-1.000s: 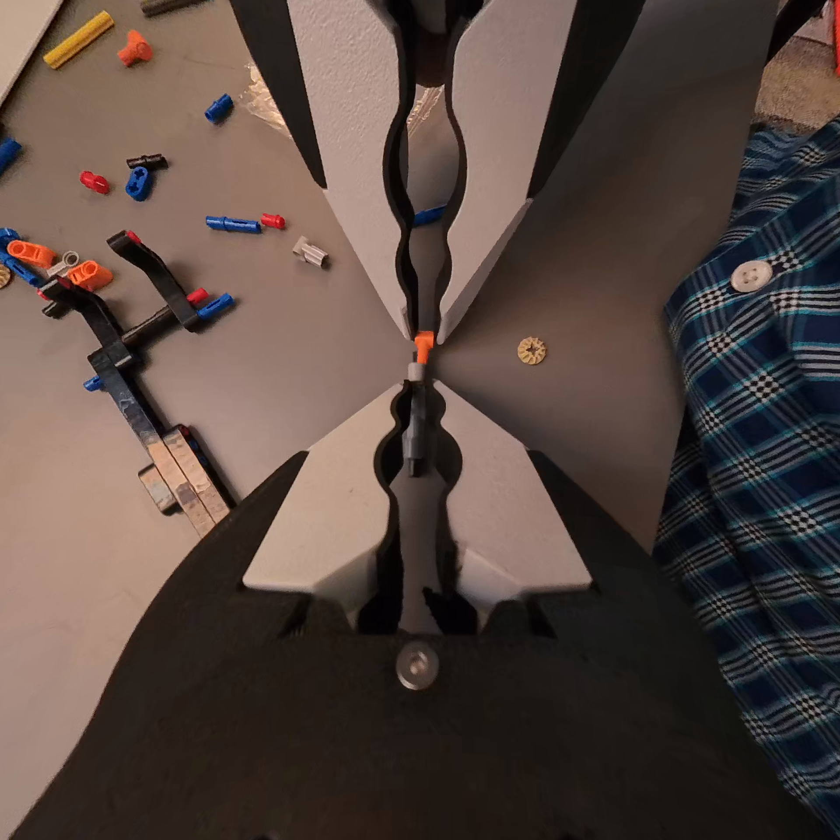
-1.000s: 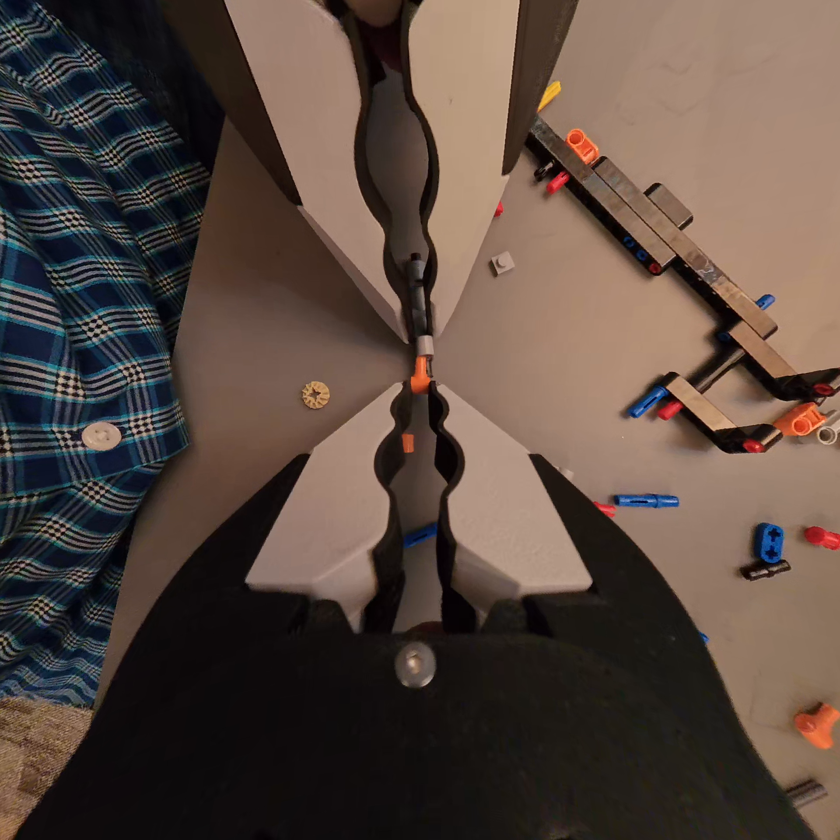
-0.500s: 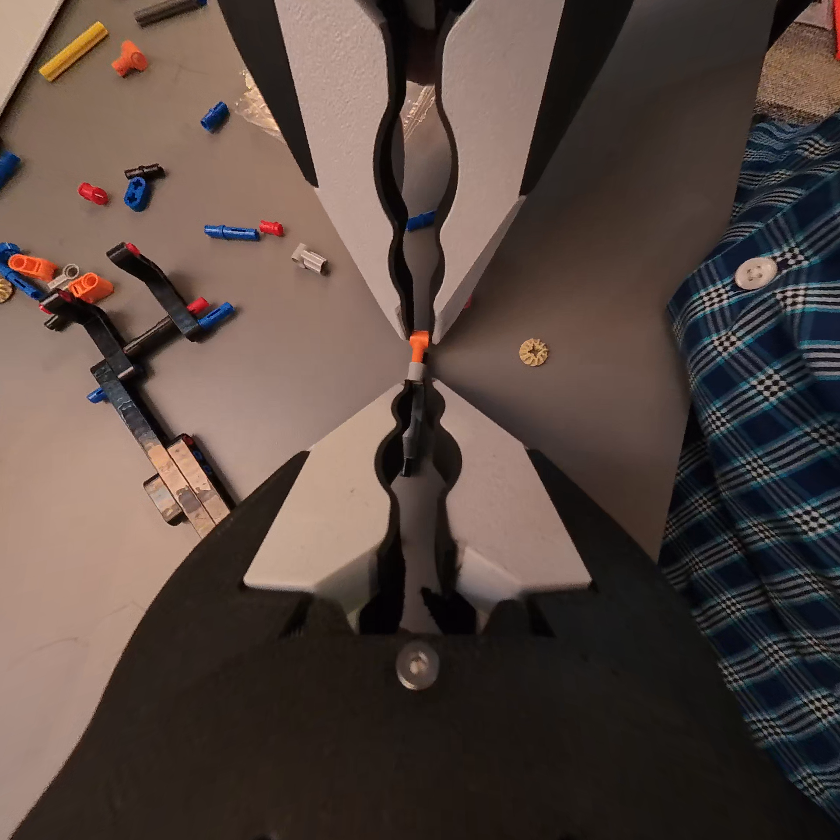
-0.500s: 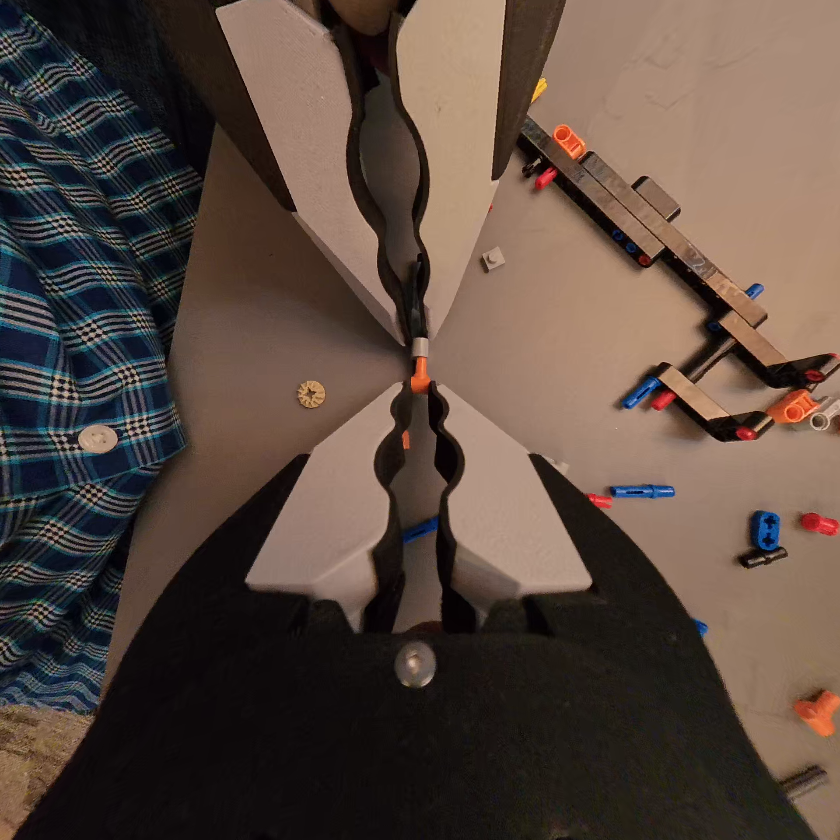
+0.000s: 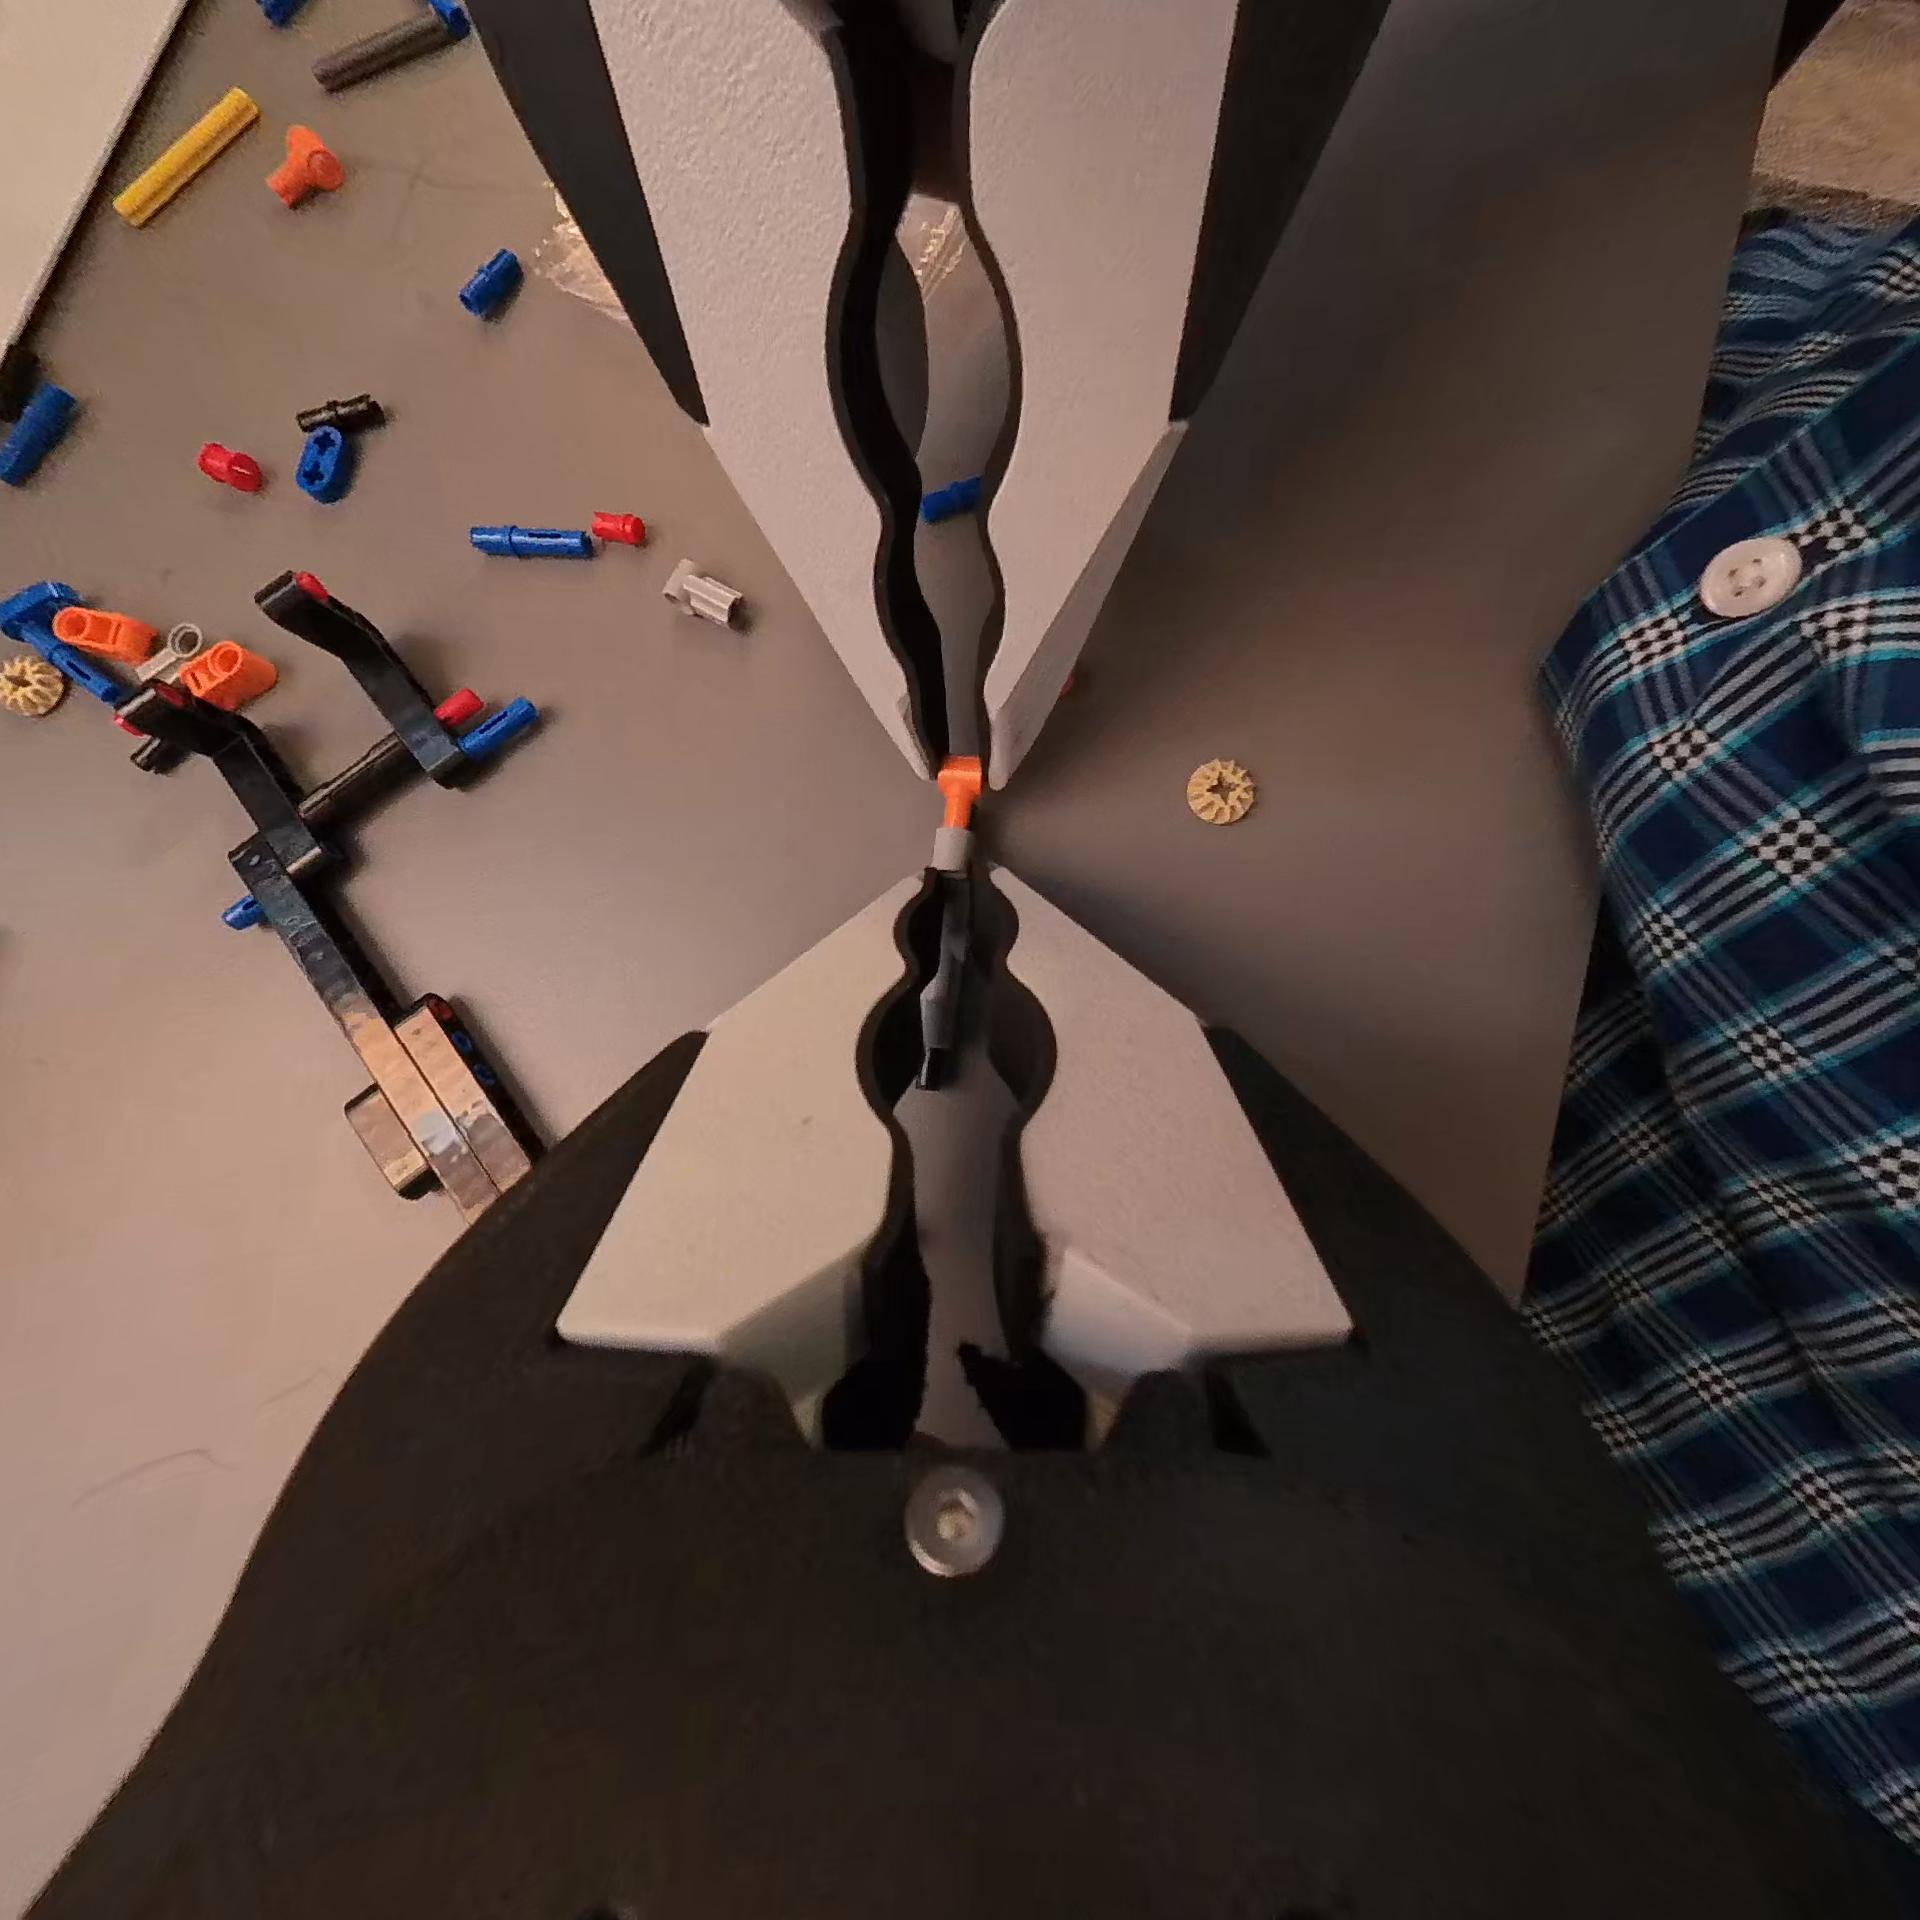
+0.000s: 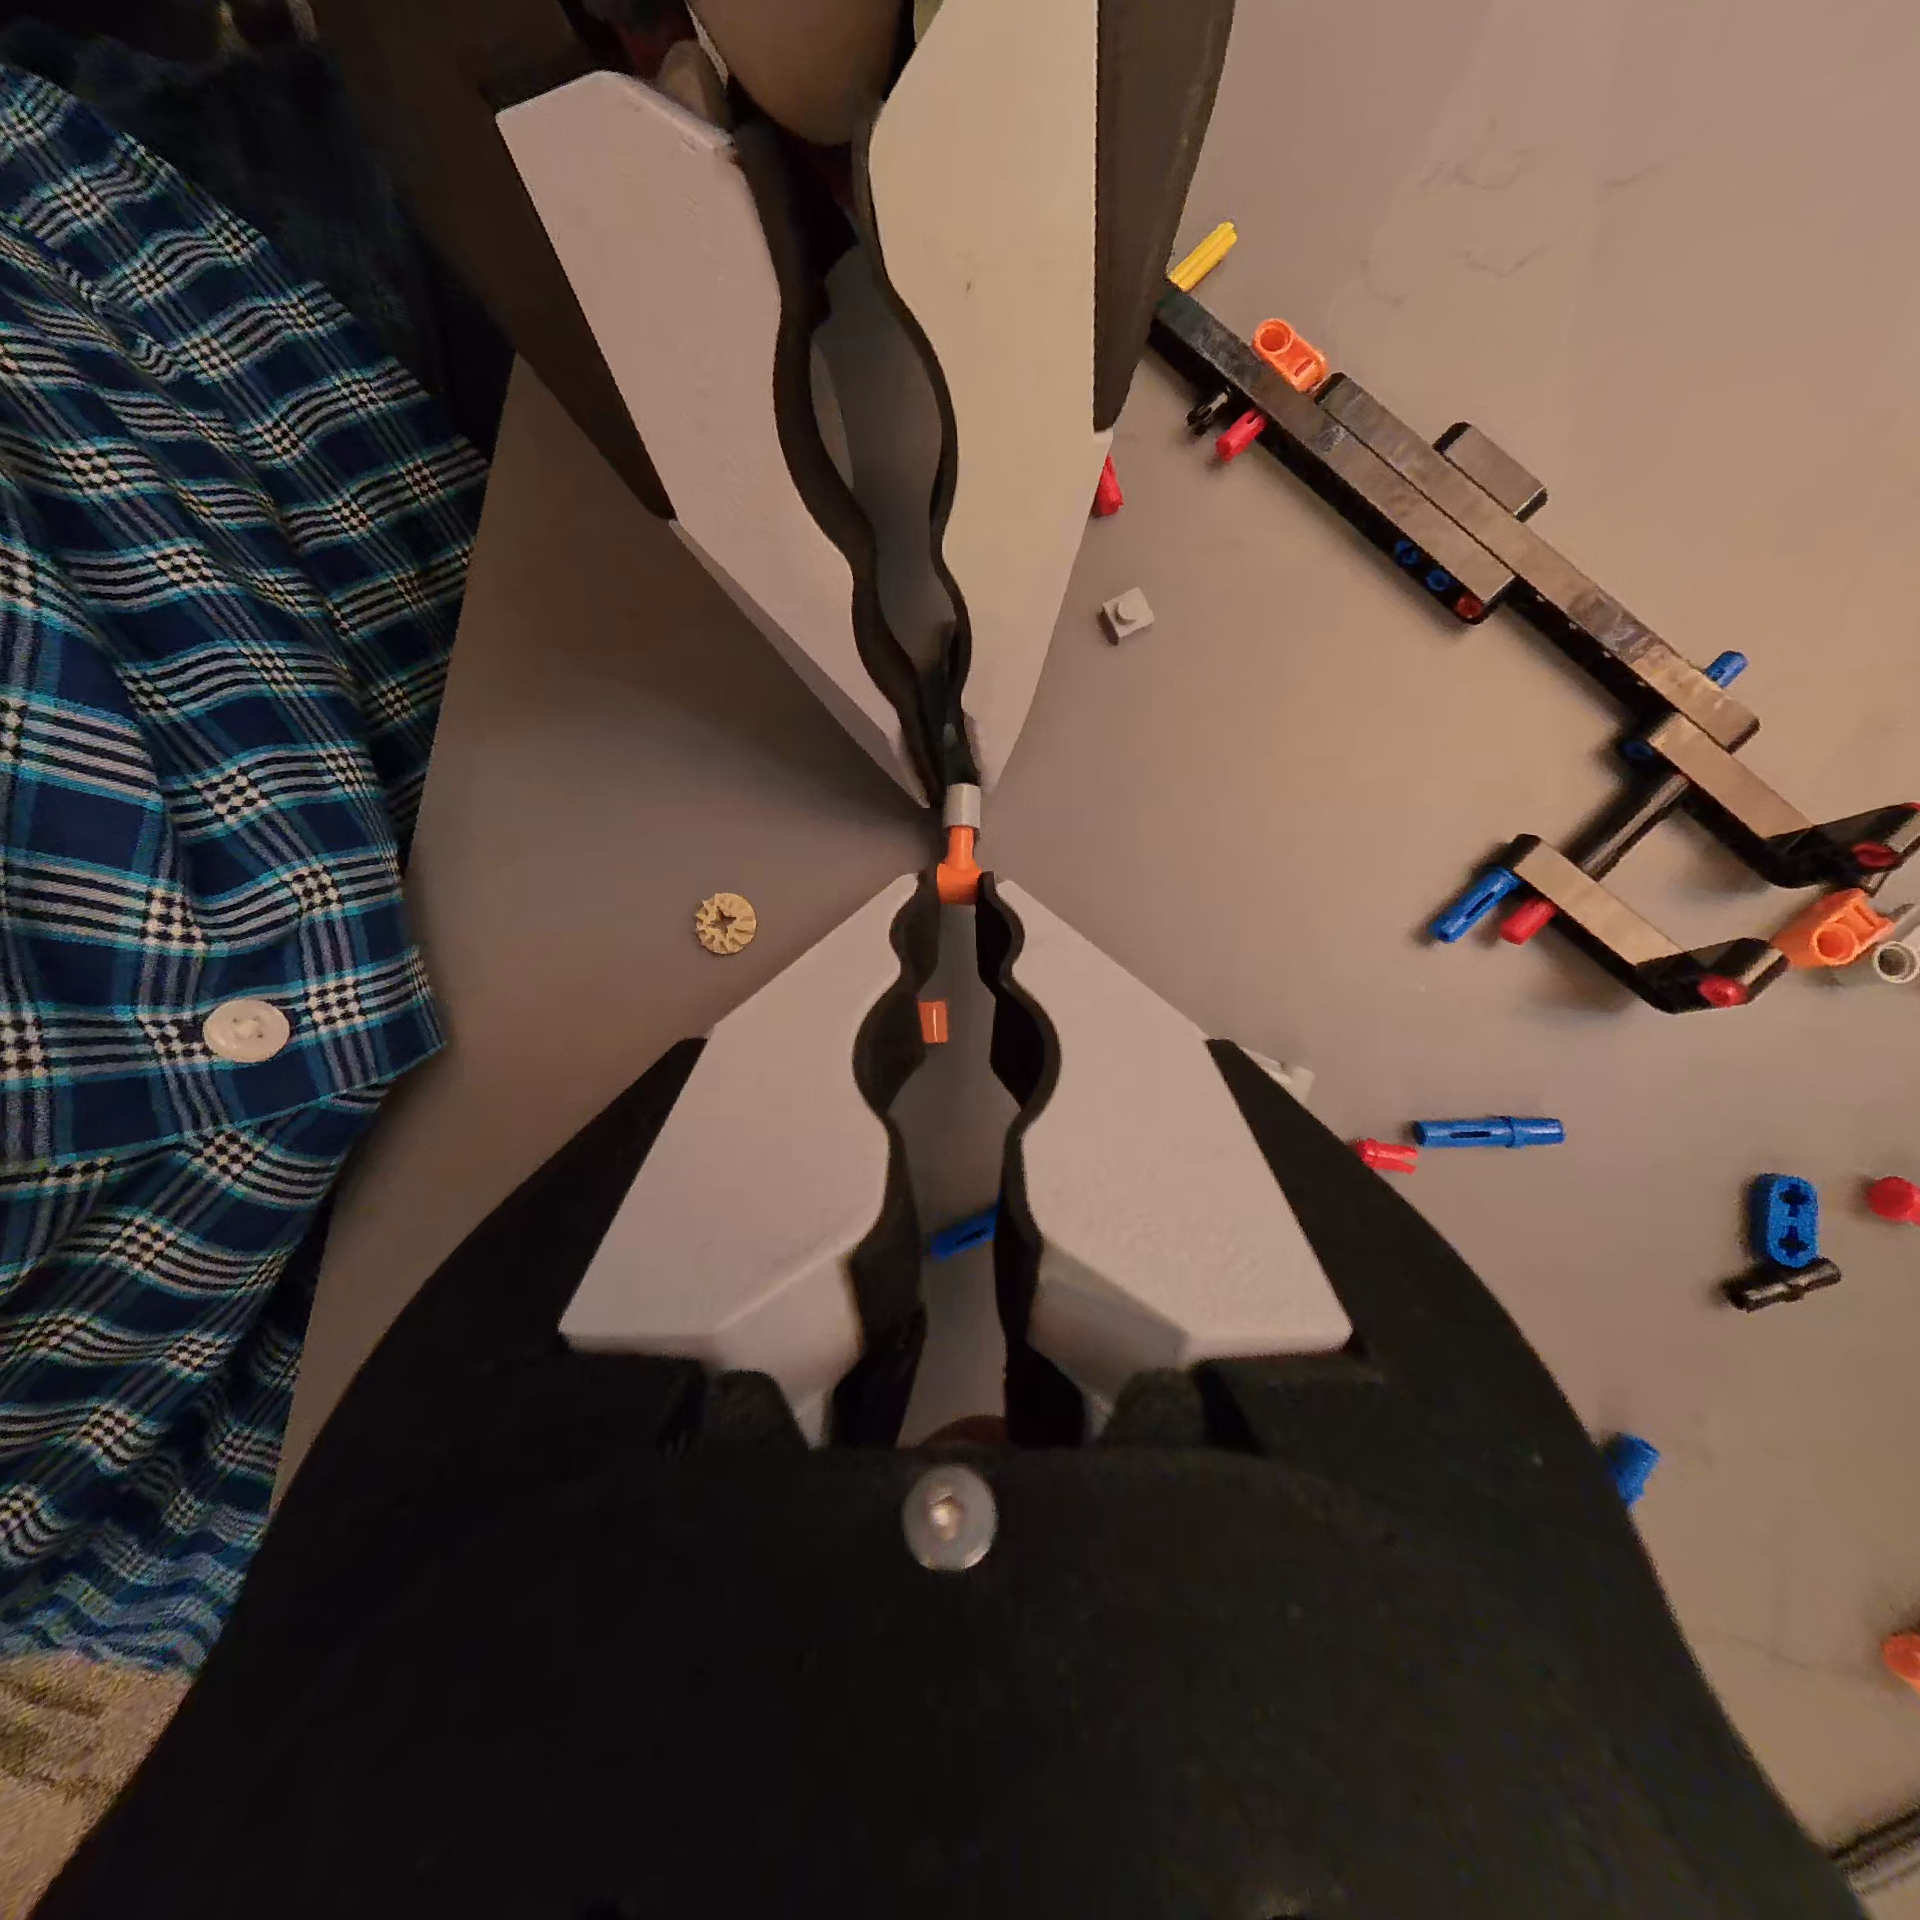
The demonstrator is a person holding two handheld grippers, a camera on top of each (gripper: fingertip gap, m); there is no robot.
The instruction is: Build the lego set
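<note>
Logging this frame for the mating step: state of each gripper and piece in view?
left gripper: shut on dark axle.
right gripper: shut on orange connector.
dark axle: held, grey bush at its tip.
orange connector: held, touching grey bush.
tan gear: lying flat, loose on table.
black frame: partly built, resting on table.

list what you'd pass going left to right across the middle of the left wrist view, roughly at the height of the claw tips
black beam assembly → blue pin → orange connector pinched in the right claw, just above the left claw → tan gear → plaid shirt
</note>
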